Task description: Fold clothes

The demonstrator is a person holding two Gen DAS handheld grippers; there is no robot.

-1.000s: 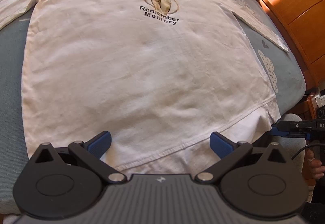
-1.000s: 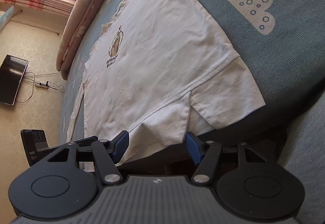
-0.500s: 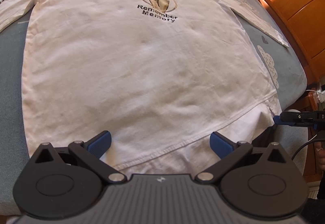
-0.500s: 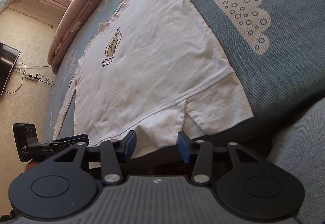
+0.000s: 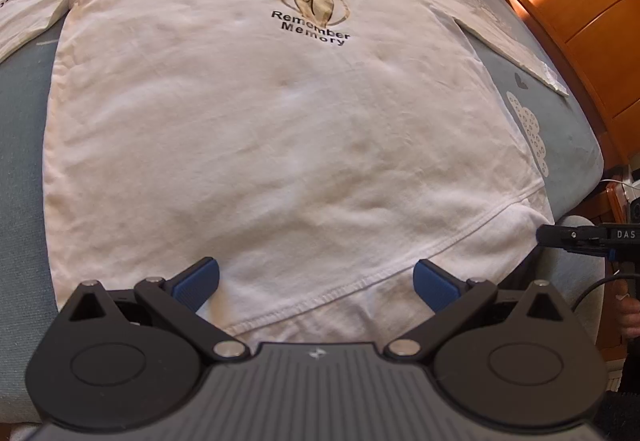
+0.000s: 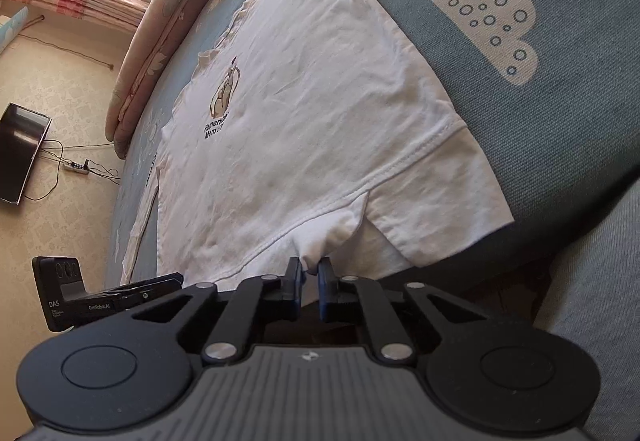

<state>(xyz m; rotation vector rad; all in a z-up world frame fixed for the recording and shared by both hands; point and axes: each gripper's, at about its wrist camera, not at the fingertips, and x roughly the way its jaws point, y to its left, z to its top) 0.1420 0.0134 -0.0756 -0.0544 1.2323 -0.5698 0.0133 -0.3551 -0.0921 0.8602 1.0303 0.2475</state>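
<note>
A white long-sleeved shirt (image 5: 280, 121) with a "Remember Memory" print lies spread flat, front up, on the bed. My left gripper (image 5: 316, 277) hovers open over the shirt's bottom hem, with its blue pads wide apart and nothing between them. My right gripper (image 6: 309, 269) is at the hem's side-slit corner at the bed's edge. Its jaws are closing, and a bunch of the shirt's (image 6: 320, 101) hem is pinched between the pads. In the left wrist view the right gripper (image 5: 560, 237) shows at that same corner of the hem.
The bed has a blue-grey sheet (image 6: 540, 101) with cloud prints. Orange wooden furniture (image 5: 580, 1) stands close along one side. A floral bolster (image 6: 160, 21) lies along the far edge. A dark screen (image 6: 20, 153) and cables lie on the floor. A hand (image 5: 630, 313) shows at the right.
The right gripper's pads have come together on the hem corner, which now bunches up between them. The left gripper has stayed open in the same place.
</note>
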